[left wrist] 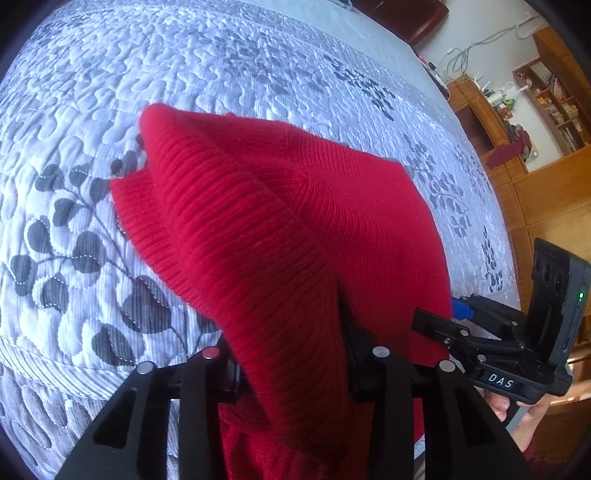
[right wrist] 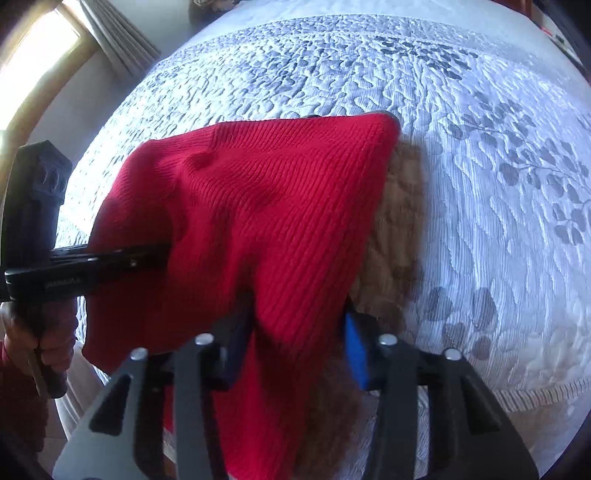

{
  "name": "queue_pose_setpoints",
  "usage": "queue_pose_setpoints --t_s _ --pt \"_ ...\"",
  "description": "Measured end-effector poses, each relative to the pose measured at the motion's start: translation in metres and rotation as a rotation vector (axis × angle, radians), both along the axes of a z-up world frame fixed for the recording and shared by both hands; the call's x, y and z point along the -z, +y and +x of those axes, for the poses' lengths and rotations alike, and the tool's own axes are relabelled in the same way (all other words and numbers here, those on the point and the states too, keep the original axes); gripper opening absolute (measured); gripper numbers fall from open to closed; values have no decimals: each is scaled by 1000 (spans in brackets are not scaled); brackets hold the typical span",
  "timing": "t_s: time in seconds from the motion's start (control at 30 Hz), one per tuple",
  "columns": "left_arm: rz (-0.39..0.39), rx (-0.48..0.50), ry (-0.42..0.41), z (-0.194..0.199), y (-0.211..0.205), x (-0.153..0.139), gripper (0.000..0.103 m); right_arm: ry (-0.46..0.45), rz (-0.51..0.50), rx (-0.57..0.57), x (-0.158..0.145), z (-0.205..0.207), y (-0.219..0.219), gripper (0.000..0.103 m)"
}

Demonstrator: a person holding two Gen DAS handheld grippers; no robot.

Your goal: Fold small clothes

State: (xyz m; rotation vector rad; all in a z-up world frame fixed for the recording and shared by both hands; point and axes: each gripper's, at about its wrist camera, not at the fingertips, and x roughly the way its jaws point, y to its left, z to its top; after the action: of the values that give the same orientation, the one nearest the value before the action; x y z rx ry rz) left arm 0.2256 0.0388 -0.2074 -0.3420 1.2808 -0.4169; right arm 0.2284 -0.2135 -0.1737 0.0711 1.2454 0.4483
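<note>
Red ribbed knit garment (left wrist: pixel 295 221): soft wool-like cloth with fine parallel ribs, bunched into thick rounded folds; it is held up above the bed between the two tools, its far end drooping toward the quilt.
Garment shape: in the right wrist view (right wrist: pixel 258 206) it forms a broad slanted sheet with one squared corner at the upper right and a shadow cast on the quilt beside it.
Left gripper (left wrist: pixel 291 365): black, rigid, with round silver bolts on its arms; both fingers press in on a thick fold of the red knit, pinching it.
Right gripper (right wrist: pixel 295 354): black arms with blue pads (right wrist: pixel 356 354); the pads clamp a hanging fold of the same knit.
Cross view: each tool appears in the other's camera, gripping the cloth's edge from the side; a white label reading DAS shows on the right one.
Hands: part of a hand (right wrist: pixel 48 343) is wrapped around the left tool's handle.
Quilted bedspread (left wrist: pixel 110 110): pale blue-white, puffy stitched texture, printed with grey leaf sprays; ribbed border along the near edge.
Wooden shelving unit (left wrist: pixel 546 110): orange-brown, cluttered shelves, against a white wall with loose cables.
Window (right wrist: pixel 33 55): bright, wood-framed, with a pleated pale curtain (right wrist: pixel 118 33) beside it.
</note>
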Motion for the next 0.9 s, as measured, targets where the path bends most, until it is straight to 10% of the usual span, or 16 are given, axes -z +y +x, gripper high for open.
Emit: queue_pose_setpoints --t_s 0.57,0.9 --pt "-114 71 -149 53 -122 -64 34 -99 127 98 -85 42 -137 27" --pt "-21 38 -36 76 -161 10 47 90 241 208 14 69 -202 45"
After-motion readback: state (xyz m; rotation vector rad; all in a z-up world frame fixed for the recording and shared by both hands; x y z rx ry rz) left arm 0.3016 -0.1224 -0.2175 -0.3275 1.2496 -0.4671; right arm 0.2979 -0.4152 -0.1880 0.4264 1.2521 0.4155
